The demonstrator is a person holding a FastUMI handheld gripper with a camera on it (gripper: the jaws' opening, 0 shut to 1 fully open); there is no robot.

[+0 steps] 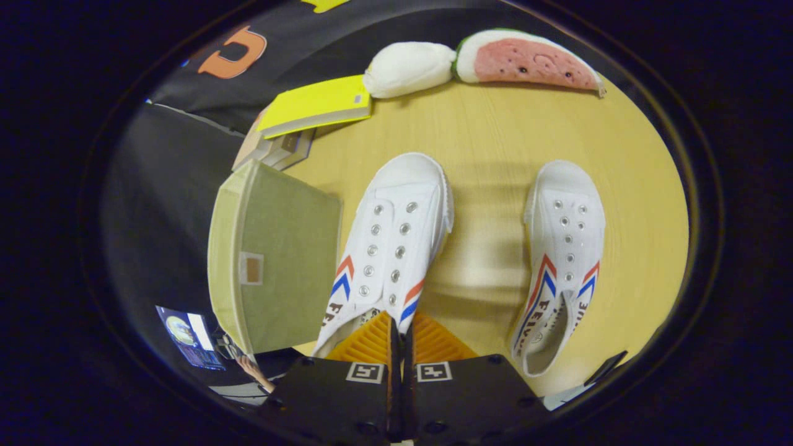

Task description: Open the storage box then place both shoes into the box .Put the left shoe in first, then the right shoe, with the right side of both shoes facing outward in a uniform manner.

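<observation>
My gripper is shut on the collar of a white canvas shoe with red and blue chevrons, its toe pointing away from me. The collar's edge is pinched between the two fingers. A second, matching white shoe lies flat on the wooden table, to the right of the held one and also toe-away. Just left of the held shoe stands the olive-green fabric storage box with a pale rim and a small label patch. I cannot tell from here whether it is open.
Beyond the box lies a yellow book on a small stack. A white plush and a watermelon-slice plush sit at the table's far edge. Below the box, off the table, are a screen and a hand.
</observation>
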